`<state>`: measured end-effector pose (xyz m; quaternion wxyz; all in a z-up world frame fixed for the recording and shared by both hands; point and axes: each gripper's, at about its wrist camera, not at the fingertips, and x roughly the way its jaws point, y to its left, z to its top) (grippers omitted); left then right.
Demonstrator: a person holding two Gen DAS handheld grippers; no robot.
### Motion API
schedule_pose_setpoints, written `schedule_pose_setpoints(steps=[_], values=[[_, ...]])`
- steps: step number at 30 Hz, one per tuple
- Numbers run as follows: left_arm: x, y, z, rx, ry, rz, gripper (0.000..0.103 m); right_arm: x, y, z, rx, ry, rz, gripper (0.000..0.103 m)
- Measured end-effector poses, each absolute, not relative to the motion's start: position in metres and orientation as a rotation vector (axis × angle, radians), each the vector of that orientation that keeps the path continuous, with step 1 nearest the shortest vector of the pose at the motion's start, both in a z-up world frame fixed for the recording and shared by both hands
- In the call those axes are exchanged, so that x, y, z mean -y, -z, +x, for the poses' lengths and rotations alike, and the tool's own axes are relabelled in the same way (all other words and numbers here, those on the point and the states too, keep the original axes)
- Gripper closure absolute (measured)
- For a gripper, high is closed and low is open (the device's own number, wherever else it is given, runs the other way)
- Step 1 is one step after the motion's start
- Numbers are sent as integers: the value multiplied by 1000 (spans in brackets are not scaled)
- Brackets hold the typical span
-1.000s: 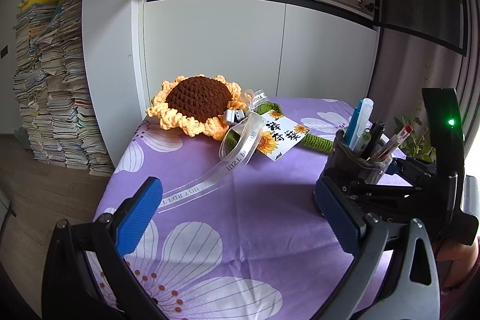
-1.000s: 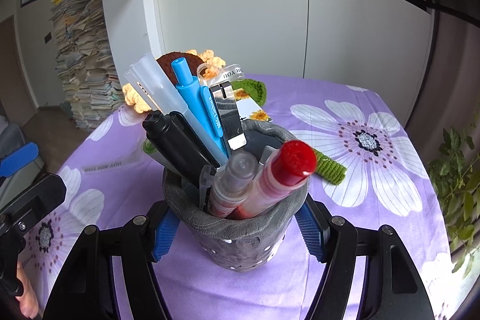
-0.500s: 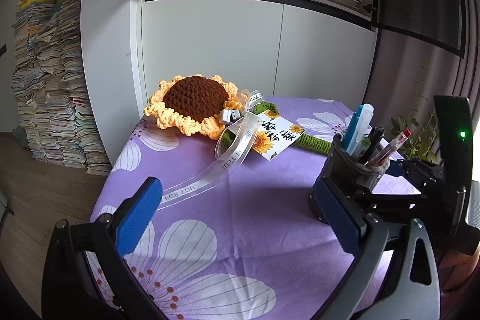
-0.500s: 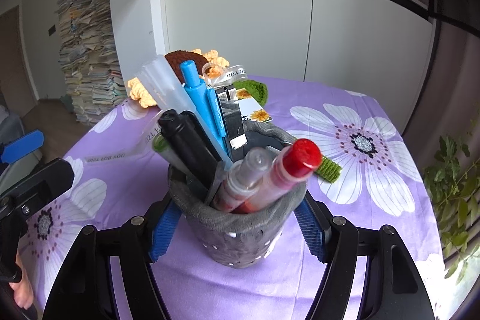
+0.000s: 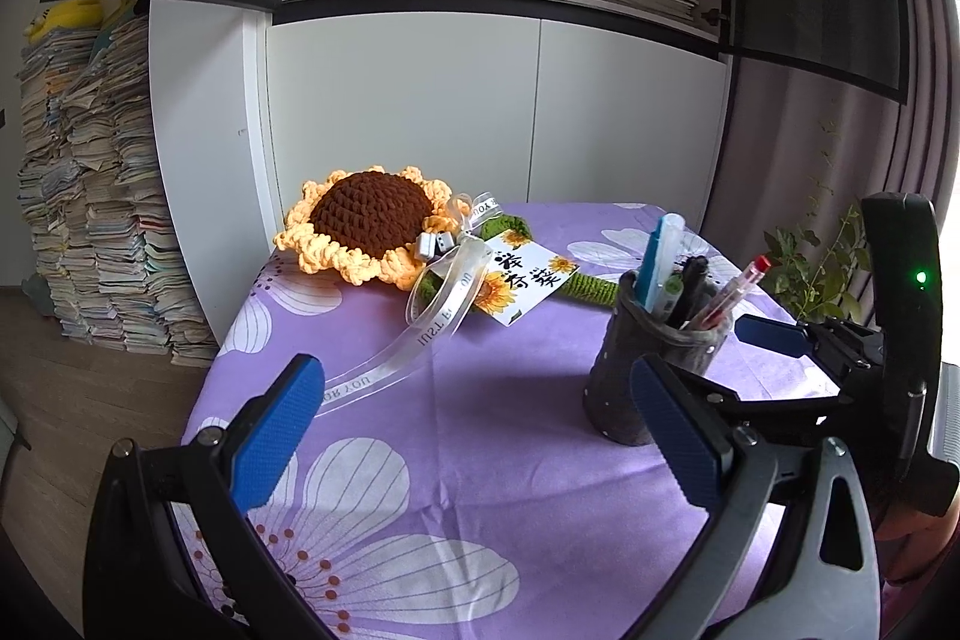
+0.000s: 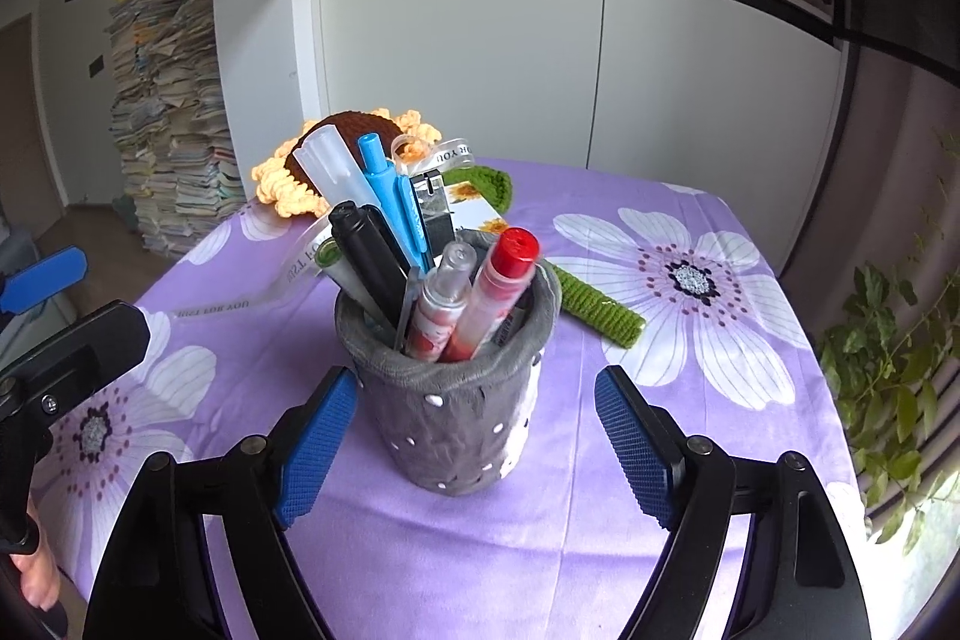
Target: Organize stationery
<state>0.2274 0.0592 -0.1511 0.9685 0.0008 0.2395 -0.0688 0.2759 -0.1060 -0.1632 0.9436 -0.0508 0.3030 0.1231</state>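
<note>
A grey felt pen holder (image 6: 456, 418) stands upright on the purple flowered tablecloth (image 6: 690, 460). It holds a blue pen (image 6: 390, 196), a black pen (image 6: 366, 244), a red-capped marker (image 6: 504, 280) and others. My right gripper (image 6: 474, 382) straddles the holder low down, its jaws opening. The right pad is clear of the wall and the left pad is just off it. In the left wrist view the holder (image 5: 624, 358) stands at the right. My left gripper (image 5: 474, 370) is open there with nothing between its blue pads, to the left of the holder.
A crocheted sunflower (image 5: 366, 220) with a green stem, a clear ribbon (image 5: 444, 304) and a card (image 5: 522, 280) lies at the table's far side. White cabinets stand behind, stacked books (image 5: 90, 190) at left, a potted plant (image 6: 888, 358) beyond the right edge.
The right gripper's jaws have spread off the pen holder and the gripper has drawn back from it a little. The holder now stands free on the cloth. The left gripper has hardly moved.
</note>
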Motion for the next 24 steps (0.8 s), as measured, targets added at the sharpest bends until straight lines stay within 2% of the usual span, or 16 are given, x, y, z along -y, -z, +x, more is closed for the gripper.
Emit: schedule_pose_setpoints(steps=[11, 24], values=[[-38, 134, 206, -445, 143, 42, 1, 125, 157, 249, -614, -247, -64, 21], [-5, 109, 159, -366, 180, 113, 1, 150, 126, 196, -517, -230, -22, 21]])
